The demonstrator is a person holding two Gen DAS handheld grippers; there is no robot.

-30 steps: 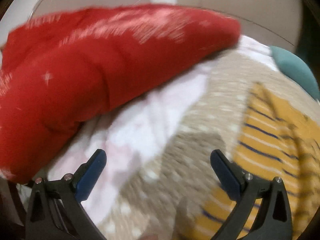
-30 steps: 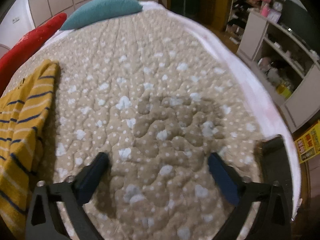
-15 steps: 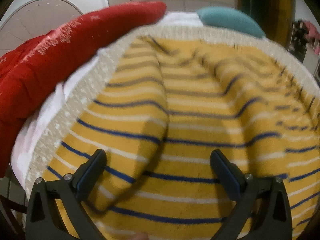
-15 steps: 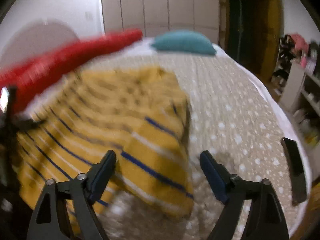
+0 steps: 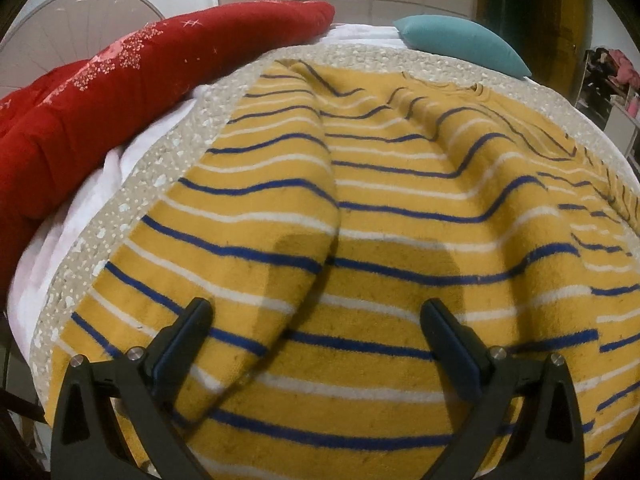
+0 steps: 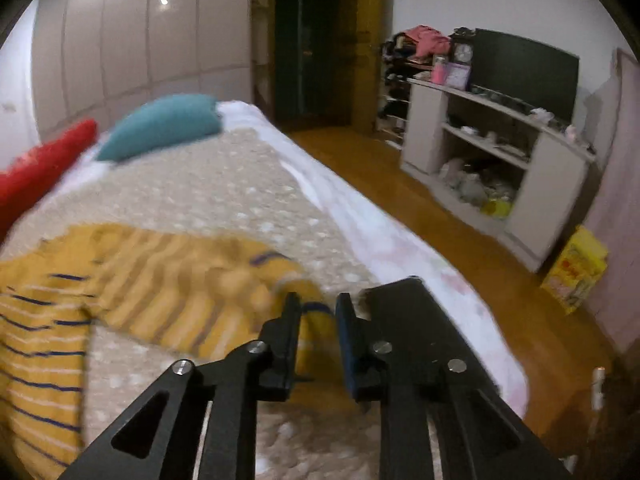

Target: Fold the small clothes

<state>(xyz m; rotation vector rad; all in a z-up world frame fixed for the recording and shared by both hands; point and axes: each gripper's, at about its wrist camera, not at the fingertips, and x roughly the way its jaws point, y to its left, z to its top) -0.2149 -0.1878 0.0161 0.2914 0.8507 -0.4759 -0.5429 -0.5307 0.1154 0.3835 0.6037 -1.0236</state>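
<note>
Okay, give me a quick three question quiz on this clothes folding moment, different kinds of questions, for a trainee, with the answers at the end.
1. True or false: the left gripper is clamped on the striped sweater.
2. Multiple choice: what does the right gripper hold between its fingers? A) the teal pillow B) a sleeve end of the striped sweater C) the red quilt D) nothing
3. Fill in: the sweater lies on a beige, white-dotted ____.

Key
1. False: its jaws stand wide open above the sweater.
2. B: the jaws are nearly closed on yellow striped fabric.
3. Blanket.
</note>
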